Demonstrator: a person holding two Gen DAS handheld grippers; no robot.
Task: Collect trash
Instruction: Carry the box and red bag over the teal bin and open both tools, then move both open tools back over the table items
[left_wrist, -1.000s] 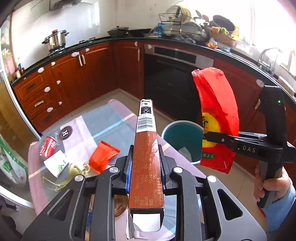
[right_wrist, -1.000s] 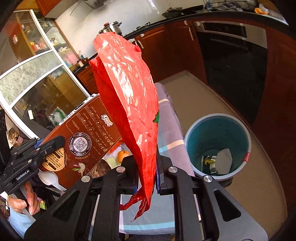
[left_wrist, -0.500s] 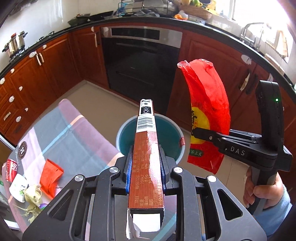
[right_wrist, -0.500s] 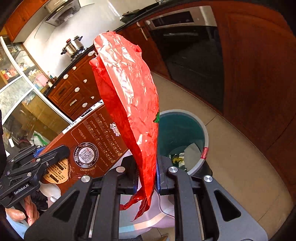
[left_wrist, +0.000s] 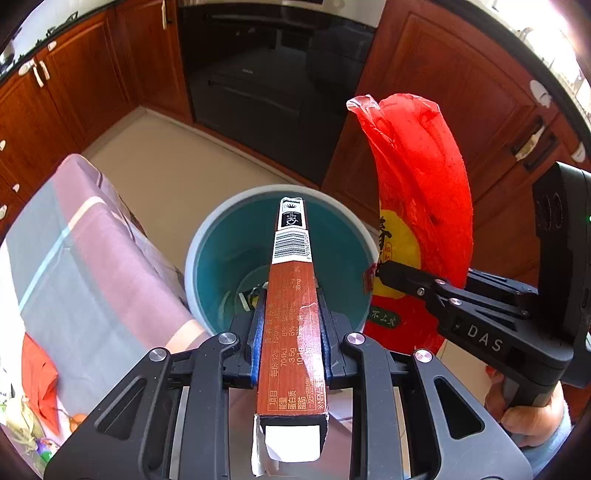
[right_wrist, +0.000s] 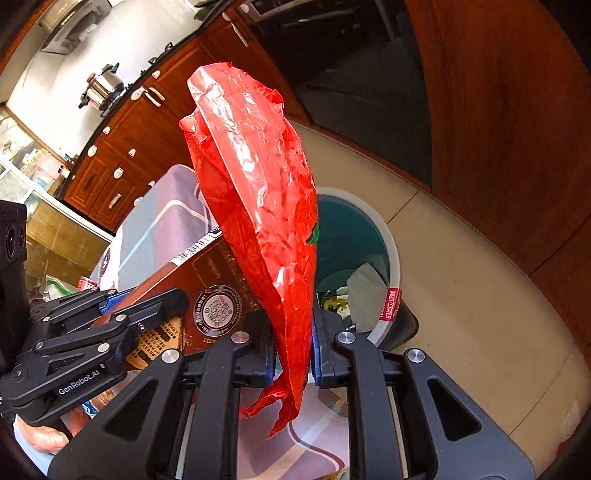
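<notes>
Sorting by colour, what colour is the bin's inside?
Teal inside the bin, with a pale grey rim; clearest in the left wrist view.

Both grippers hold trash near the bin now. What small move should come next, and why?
Probably open the left gripper first. Its brown box is clamped between the pads and points into the teal bin, so it should fall inside. The right gripper holds the red bag beside the rim and likely needs to shift over the bin's opening before letting go.
</notes>
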